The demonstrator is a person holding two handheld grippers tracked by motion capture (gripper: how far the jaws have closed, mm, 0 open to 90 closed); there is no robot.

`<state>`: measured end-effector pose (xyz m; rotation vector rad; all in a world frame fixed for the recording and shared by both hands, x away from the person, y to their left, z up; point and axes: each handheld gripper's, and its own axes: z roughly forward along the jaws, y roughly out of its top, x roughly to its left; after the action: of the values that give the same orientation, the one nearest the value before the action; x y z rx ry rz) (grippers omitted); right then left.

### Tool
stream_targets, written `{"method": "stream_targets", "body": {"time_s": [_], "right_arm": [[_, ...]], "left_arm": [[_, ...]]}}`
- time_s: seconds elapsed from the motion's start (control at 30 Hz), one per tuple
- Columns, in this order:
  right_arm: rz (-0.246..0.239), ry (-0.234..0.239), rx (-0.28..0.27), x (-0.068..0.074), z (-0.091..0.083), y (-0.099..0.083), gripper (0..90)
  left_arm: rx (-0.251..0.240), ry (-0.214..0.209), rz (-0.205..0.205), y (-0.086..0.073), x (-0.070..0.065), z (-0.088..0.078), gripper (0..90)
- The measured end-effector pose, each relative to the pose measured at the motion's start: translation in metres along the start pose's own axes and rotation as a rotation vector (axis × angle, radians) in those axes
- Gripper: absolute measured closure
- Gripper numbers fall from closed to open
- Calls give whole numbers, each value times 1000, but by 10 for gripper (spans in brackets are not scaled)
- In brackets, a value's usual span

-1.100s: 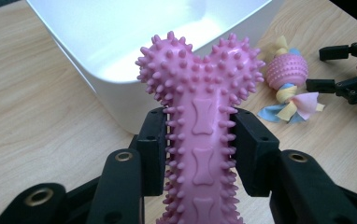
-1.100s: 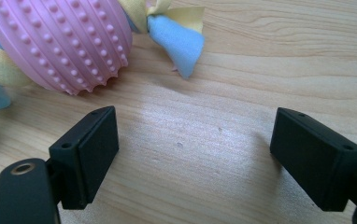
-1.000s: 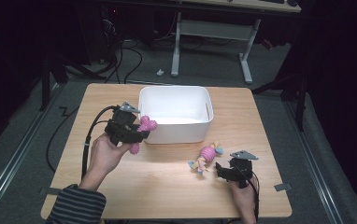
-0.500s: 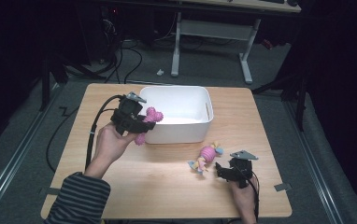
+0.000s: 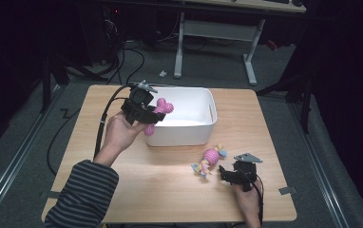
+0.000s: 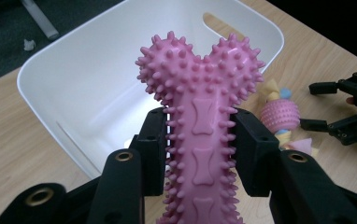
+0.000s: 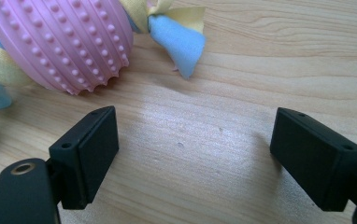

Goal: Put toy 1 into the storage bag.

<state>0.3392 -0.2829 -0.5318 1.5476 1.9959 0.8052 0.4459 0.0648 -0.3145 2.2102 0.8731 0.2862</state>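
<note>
Left hand-held gripper (image 5: 147,113) clamped on spiked pink bone toy (image 6: 200,126), poised over white bin (image 5: 203,135) rim for drop-in; right hand-held gripper (image 7: 193,149) jaws apart beside ball toy (image 7: 64,42).

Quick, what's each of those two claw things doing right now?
Left gripper: closed on the spiky pink rubber bone, over the white plastic bin.
Right gripper: open, holding nothing.

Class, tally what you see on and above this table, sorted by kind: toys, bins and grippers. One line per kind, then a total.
Toys: 2, a pink spiked bone and a pink ball with cloth tails
Bins: 1, the white bin
Grippers: 2, left gripper and right gripper
Total: 5
</note>
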Motion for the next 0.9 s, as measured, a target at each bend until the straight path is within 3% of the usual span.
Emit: {"method": "stream_targets", "body": {"time_s": [0.53, 0.9], "right_arm": [[0, 0, 0, 0, 0, 0, 155], [0, 1, -1, 0, 0, 0, 155]], "left_arm": [[5, -12, -16, 24, 10, 25, 592], [68, 21, -5, 31, 15, 57, 591]]}}
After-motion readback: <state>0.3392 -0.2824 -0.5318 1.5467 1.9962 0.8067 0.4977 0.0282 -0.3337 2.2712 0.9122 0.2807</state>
